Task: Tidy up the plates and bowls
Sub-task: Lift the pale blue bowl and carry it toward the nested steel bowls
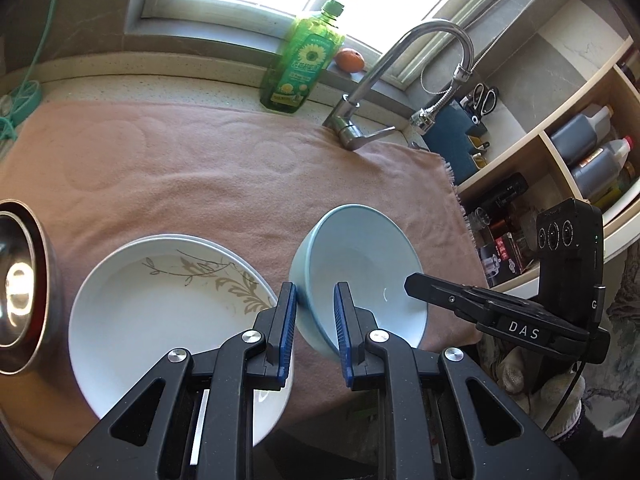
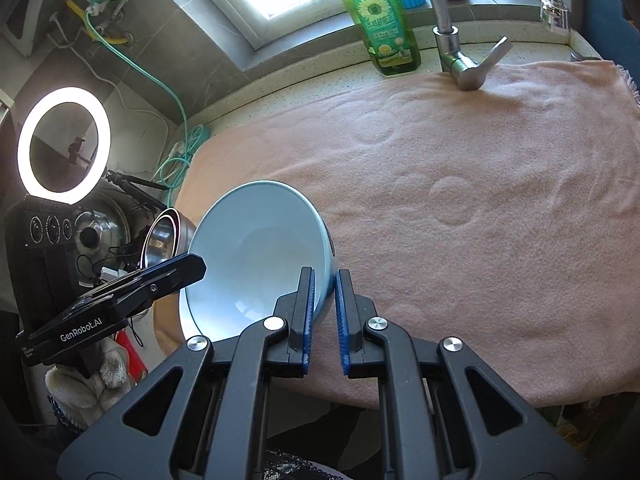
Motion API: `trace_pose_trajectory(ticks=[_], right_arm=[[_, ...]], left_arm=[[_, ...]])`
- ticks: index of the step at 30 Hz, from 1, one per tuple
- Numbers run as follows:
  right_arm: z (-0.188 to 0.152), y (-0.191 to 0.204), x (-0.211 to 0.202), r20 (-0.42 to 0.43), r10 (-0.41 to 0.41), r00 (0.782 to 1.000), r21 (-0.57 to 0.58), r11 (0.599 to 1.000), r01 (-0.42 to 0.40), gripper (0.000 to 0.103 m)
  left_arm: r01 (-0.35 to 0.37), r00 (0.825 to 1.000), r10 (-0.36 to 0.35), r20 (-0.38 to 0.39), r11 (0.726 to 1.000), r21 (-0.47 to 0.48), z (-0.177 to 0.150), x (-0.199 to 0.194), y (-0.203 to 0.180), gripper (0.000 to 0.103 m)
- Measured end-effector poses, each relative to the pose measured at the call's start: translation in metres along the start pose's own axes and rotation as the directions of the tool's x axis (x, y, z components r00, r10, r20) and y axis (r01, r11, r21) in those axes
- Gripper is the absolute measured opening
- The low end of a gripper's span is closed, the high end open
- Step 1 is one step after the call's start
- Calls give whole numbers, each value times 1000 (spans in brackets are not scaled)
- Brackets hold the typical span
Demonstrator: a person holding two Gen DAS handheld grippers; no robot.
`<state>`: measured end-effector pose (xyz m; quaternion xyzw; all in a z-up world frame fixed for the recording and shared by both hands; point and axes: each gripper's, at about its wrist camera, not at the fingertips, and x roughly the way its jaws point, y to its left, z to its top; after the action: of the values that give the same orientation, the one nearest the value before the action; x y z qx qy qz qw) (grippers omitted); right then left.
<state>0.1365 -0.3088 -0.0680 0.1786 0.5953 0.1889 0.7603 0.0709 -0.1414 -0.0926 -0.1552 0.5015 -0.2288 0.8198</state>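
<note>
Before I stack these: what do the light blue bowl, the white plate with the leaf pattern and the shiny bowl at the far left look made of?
Light blue bowl: probably glazed ceramic; smooth, glossy glints. White plate with the leaf pattern: likely glazed ceramic or porcelain; glossy, printed motif. Shiny bowl: looks like polished stainless steel; mirror-like reflections.

Both the left gripper (image 1: pixel 316 332) and the right gripper (image 2: pixel 323 320) are matte black linkages with round silver pivot screws and ribbed blue finger pads (image 1: pixel 286 332), one side-on body lettered "DAS", the other "GenRobot.AI", each held in a white knitted glove (image 1: pixel 560 400).
</note>
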Motion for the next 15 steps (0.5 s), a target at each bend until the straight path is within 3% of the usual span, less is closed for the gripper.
trace_pose_trajectory(ticks=[15], right_arm=[[29,95,38,-21,63,998,-168,984,-65,11]], left_arm=[[-45,987,64,148,991,-124,0,-64,62,17]])
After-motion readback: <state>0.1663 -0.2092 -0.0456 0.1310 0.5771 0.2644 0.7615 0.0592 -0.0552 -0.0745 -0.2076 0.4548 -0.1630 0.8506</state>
